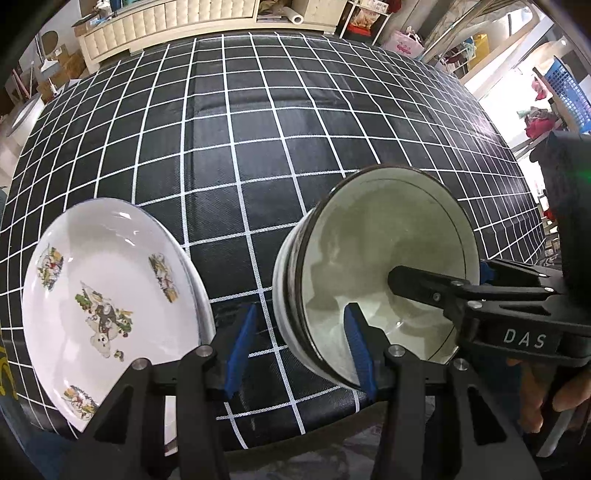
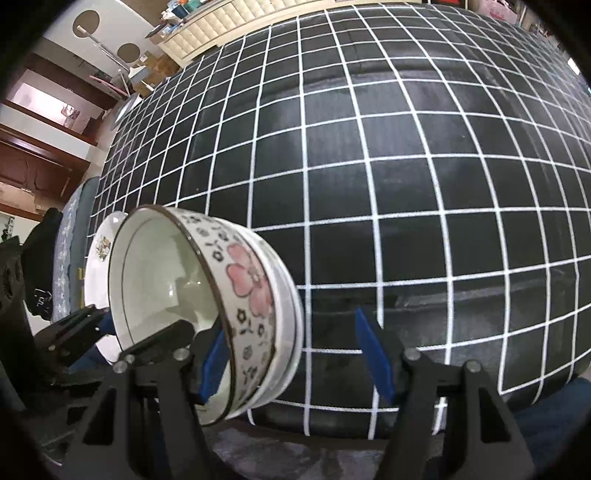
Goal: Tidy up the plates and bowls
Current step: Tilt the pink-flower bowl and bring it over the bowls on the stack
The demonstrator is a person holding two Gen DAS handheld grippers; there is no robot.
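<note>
The floral bowl (image 2: 207,306) sits nested on another bowl near the front edge of the checked counter (image 1: 258,155), with the patterned plate (image 1: 107,295) to its left. The left claw (image 1: 301,350) straddles the bowl's left wall, spread, not pinching. The right claw (image 2: 295,358) straddles its right wall, likewise spread.

A black tablecloth (image 1: 258,155) with white grid lines lies before a cream tufted bench (image 1: 155,22).
</note>
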